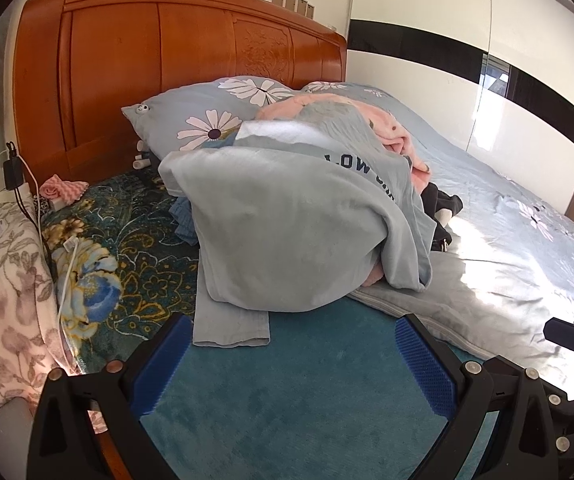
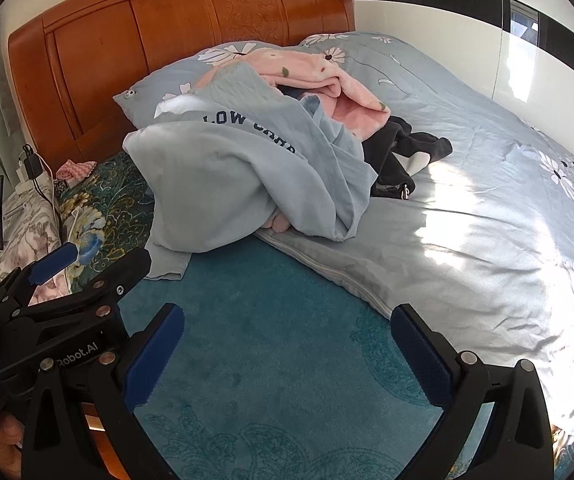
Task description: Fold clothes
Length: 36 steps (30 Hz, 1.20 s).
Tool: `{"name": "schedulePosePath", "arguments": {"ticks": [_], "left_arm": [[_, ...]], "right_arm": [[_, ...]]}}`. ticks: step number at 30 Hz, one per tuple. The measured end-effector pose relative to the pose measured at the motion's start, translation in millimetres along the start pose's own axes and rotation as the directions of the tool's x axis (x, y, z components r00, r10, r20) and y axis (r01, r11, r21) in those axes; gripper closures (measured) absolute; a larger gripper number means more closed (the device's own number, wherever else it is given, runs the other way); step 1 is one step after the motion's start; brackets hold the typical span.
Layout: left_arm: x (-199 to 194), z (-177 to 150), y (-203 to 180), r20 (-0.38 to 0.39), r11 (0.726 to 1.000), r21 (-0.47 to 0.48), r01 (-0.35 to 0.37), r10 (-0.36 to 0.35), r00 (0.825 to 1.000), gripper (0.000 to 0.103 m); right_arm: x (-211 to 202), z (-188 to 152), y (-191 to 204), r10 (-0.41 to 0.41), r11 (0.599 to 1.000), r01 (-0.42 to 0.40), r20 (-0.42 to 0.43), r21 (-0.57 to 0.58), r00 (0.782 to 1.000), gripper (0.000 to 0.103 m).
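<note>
A pale blue top with dark lettering lies crumpled on a heap of clothes on the bed. A pink fleece garment and a black garment lie behind and to its right. My left gripper is open over the teal blanket, just short of the top's hanging sleeve. My right gripper is open too, further back from the heap, with nothing between its fingers. The left gripper's body shows at the left of the right wrist view.
A grey-blue floral duvet covers the right of the bed. Pillows lean on the wooden headboard. Chargers and cables sit at the left by a floral cloth. A wardrobe stands behind.
</note>
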<state>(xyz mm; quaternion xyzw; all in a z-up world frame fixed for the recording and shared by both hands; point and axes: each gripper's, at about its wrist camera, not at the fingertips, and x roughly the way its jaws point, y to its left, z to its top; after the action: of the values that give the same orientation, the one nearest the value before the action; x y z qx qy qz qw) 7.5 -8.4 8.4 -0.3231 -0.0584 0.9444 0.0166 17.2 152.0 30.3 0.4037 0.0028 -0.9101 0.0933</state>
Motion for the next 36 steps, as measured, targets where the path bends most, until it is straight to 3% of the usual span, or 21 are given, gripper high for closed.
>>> {"name": "schedulePosePath", "arguments": {"ticks": [11, 36], "left_arm": [[-13.5, 2.7, -3.4, 0.041, 1.0, 0.019, -0.02, 0.019, 0.999, 0.0], [-38.1, 9.2, -5.8, 0.051, 0.997, 0.054, -0.048, 0.045, 0.998, 0.0]], "right_arm": [[-10.5, 1.8, 2.6, -0.003, 1.0, 0.003, 0.013, 0.004, 1.0, 0.0], [-30.1, -0.2, 6.7, 0.02, 1.0, -0.02, 0.036, 0.01, 0.999, 0.0]]}}
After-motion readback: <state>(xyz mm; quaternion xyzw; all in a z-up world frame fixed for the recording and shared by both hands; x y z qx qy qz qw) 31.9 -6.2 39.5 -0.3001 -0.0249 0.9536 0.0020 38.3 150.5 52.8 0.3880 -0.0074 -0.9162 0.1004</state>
